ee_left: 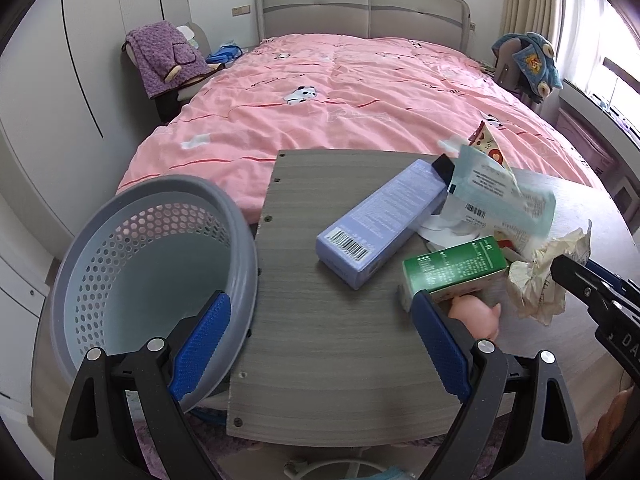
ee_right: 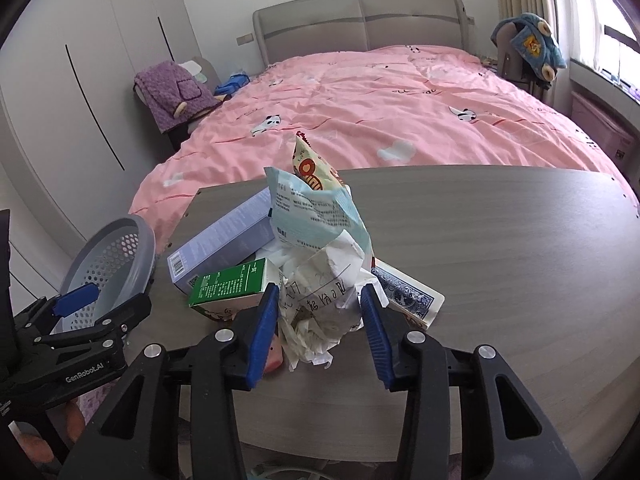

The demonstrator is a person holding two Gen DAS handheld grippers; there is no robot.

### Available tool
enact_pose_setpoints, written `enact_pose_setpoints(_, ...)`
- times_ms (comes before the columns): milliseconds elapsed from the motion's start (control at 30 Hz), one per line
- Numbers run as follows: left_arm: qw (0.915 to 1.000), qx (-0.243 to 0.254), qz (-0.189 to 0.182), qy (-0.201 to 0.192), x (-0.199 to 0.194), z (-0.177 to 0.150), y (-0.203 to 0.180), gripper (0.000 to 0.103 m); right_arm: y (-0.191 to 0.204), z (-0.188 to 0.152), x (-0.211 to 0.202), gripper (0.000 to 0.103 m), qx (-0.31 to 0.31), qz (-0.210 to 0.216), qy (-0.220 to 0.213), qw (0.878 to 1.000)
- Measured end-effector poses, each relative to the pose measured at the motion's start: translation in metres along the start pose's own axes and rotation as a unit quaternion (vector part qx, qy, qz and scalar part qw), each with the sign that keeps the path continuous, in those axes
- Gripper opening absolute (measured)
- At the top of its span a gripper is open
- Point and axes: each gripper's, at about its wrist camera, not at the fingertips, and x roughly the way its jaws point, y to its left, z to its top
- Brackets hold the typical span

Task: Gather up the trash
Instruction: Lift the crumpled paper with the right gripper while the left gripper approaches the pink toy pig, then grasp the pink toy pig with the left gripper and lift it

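your basket (ee_left: 132,264) hung off the table's (ee_left: 320,344) left edge, nothing visible inside. your left claw (ee_left: 320,344) gaped wide, holding nothing. your right claw (ee_right: 320,320) stood half open around the crumpled paper (ee_right: 320,304), contact unclear. a pink toy (ee_left: 476,316) hid behind the green box (ee_left: 452,268).

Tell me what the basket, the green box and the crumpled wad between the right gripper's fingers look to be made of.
Basket: moulded plastic, matte grey-blue, judging by its smooth rim and regular punched holes.
Green box: printed cardboard, probably; flat faces, sharp folded edges, slight sheen.
Crumpled wad: thin paper, matte white with handwriting, creased sharply. The right gripper brackets it, open.
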Motion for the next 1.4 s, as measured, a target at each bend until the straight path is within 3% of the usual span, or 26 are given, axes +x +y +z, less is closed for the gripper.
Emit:
enact_pose_setpoints(267, 0.9997, 0.008, -0.021, -0.004, -0.003, -0.001, -0.027, 0.088, -0.025, -0.010, -0.024, 0.041, 0.012, -0.011, -0.015, 1.000)
enact_pose_setpoints(500, 0.9980, -0.002, -0.055, 0.030, 0.008, -0.018, -0.054, 0.088, -0.044, -0.021, -0.042, 0.041, 0.024, -0.013, -0.025, 0.999)
enact_pose_setpoints(1200, 0.9986, 0.018, -0.022, 0.043, 0.043, -0.022, -0.100, 0.087, -0.073, -0.032, -0.041, 0.041, 0.057, -0.006, -0.023, 0.998)
enact_pose_setpoints(1400, 0.9972, 0.021, -0.045, 0.055, 0.048, -0.023, -0.101, 0.058, -0.071, -0.032, -0.040, 0.041, 0.057, -0.007, -0.021, 0.998)
